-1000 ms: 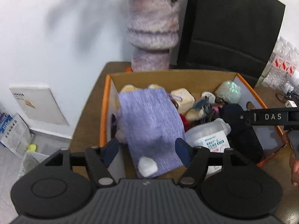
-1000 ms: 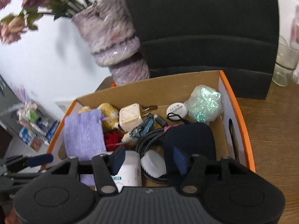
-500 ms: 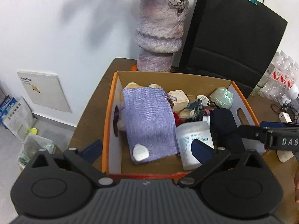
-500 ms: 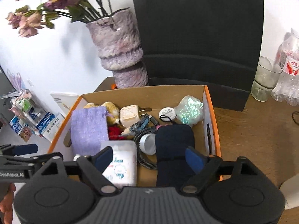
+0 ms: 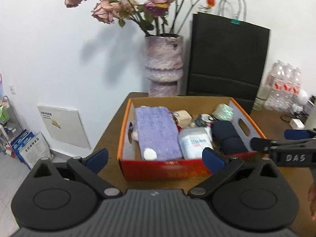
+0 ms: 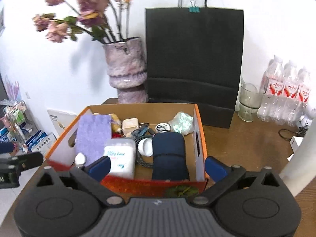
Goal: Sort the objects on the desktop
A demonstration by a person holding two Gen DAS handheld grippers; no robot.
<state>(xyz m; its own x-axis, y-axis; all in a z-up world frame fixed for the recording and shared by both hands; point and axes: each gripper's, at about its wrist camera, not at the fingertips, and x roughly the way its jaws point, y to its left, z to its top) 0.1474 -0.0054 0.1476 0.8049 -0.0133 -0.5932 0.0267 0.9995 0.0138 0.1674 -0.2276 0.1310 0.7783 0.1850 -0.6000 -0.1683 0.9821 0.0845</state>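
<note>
An orange cardboard box [image 5: 162,167] [image 6: 199,138] on the wooden table holds a purple pouch [image 5: 156,130] [image 6: 92,134], a white tub [image 5: 194,142] [image 6: 120,154], a dark blue case [image 5: 227,136] [image 6: 168,152], a cream plug [image 5: 183,115] and a shiny green packet [image 6: 181,122]. My left gripper [image 5: 155,158] hangs open in front of the box with nothing between its blue pads. My right gripper [image 6: 157,167] is also back from the box, jaws still opening and empty. Its fingers [image 5: 258,143] reach in from the right of the left wrist view.
A purple vase of dried roses [image 5: 164,67] [image 6: 126,69] and a black paper bag [image 5: 227,59] [image 6: 193,63] stand behind the box. A glass [image 6: 248,102], water bottles [image 6: 284,92] and a cable lie to the right. The table's left edge drops to the floor.
Both grippers have drawn back and up out of the box and spread their jaws. The purple pouch and the dark blue case stay lying in the box.
</note>
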